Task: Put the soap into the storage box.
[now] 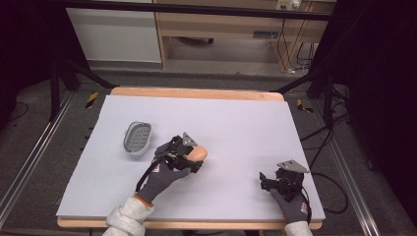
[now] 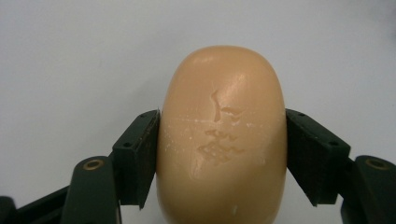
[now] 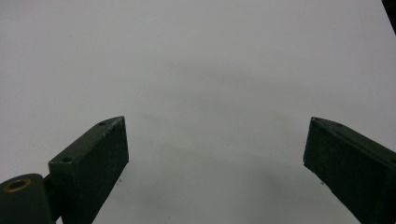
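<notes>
A peach-coloured oval bar of soap (image 1: 200, 154) is in the grip of my left gripper (image 1: 195, 159), near the middle of the white table sheet (image 1: 231, 118). In the left gripper view both black pads press the sides of the soap (image 2: 222, 93), so my left gripper (image 2: 222, 117) is shut on it. A grey soap dish (image 1: 137, 137) lies empty to the left of that hand. My right gripper (image 1: 263, 180) rests near the front right of the sheet. In its own view my right gripper (image 3: 215, 128) stands open over bare white surface.
The wooden table edge (image 1: 196, 93) borders the sheet at the back. Black frame legs (image 1: 55, 88) and cables (image 1: 324, 142) stand off the table on both sides. A wooden desk (image 1: 221, 24) stands beyond on the floor.
</notes>
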A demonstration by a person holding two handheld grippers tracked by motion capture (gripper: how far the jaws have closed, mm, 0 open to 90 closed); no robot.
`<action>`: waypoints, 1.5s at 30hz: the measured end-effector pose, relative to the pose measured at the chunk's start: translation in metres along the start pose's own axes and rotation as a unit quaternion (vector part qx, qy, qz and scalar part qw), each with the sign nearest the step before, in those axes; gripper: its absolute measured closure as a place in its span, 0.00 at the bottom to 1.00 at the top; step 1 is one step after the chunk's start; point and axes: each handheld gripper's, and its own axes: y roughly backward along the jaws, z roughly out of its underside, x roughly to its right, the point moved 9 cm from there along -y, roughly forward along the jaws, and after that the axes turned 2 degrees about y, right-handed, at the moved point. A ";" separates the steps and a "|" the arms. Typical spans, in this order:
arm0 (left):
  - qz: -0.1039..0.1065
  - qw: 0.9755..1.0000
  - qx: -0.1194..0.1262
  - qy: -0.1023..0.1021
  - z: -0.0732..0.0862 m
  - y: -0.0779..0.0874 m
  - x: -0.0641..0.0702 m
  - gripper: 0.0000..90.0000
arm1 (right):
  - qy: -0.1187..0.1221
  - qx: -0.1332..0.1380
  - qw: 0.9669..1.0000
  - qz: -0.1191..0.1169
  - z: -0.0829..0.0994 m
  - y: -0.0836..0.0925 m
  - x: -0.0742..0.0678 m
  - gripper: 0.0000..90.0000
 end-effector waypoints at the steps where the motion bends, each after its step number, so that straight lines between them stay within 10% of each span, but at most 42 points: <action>1: -0.001 1.000 0.000 0.000 0.001 0.002 -0.002 0.34 | 0.000 0.000 1.000 0.000 0.000 0.000 0.000 0.08; 23: -0.042 0.997 0.043 0.054 0.025 0.053 -0.051 0.35 | 0.001 0.001 1.000 0.001 0.000 0.000 -0.001 0.08; 45: -0.110 0.985 0.061 0.117 0.026 0.076 -0.124 0.35 | 0.003 0.001 1.000 0.001 0.000 0.000 -0.001 0.08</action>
